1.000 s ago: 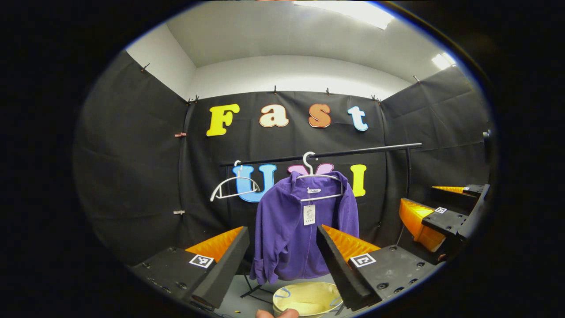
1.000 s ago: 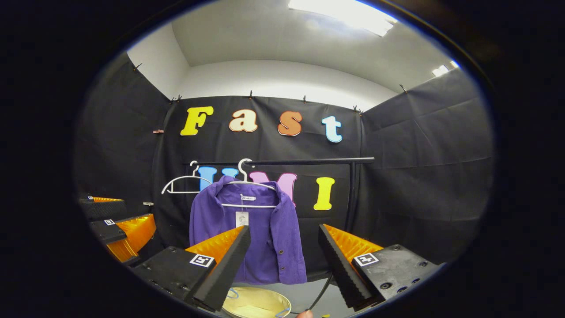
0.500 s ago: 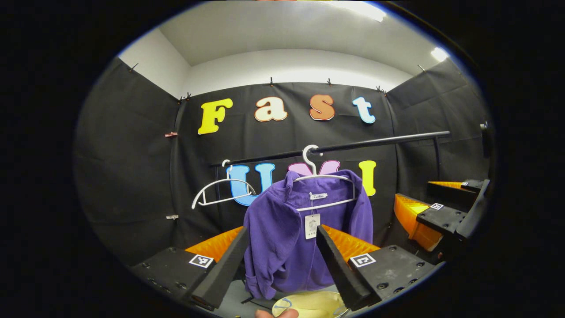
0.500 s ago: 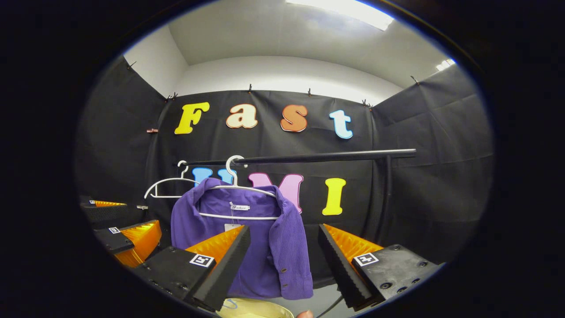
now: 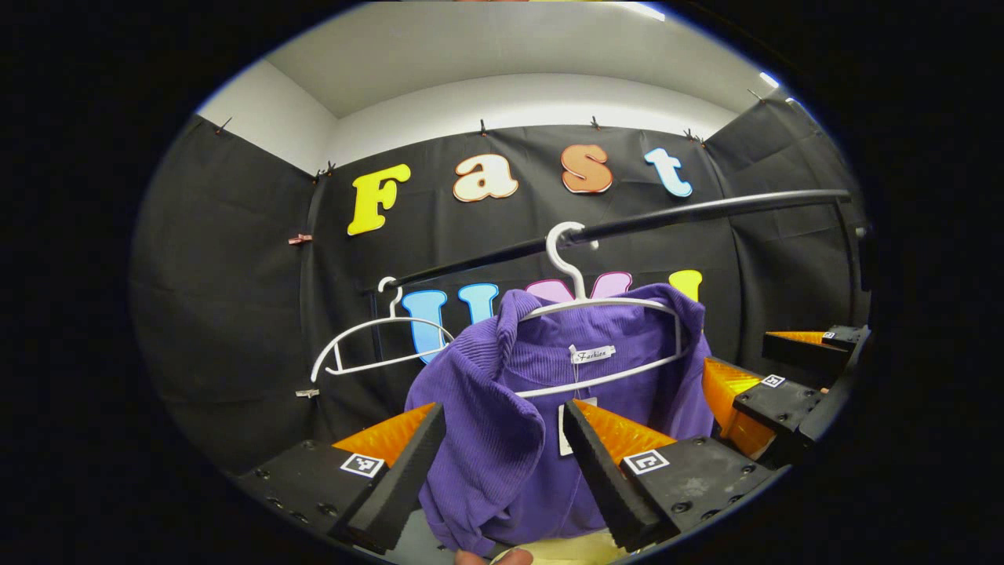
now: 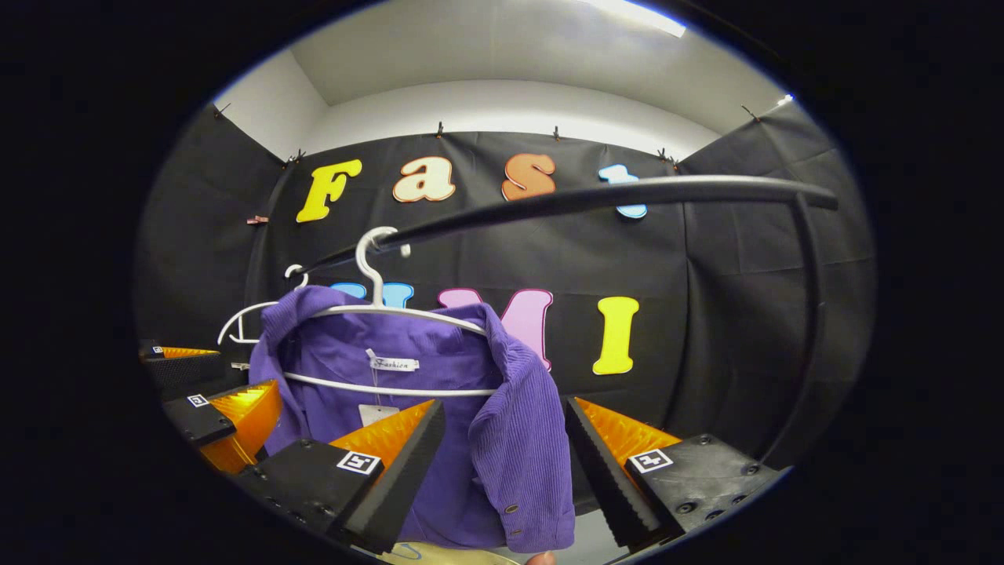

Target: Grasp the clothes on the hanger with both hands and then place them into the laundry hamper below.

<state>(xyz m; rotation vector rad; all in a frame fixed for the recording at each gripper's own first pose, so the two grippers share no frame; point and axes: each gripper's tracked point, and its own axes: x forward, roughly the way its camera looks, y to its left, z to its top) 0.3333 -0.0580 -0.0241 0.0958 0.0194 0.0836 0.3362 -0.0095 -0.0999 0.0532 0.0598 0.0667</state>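
The purple jacket (image 5: pixel 502 424) hangs on its white hanger (image 5: pixel 596 310) from the rail (image 6: pixel 596 200). Left gripper (image 5: pixel 502 447) and right gripper (image 6: pixel 502 447) face it, fingers spread and empty. Nothing grasped yet; the hamper (image 5: pixel 569 545) waits at six o'clock below.

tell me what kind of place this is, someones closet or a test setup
Most likely a staged test booth, not a closet: black cloth walls clipped up around a bare clothes rail, with one purple jacket on a white hanger and a spare empty hanger beside it.
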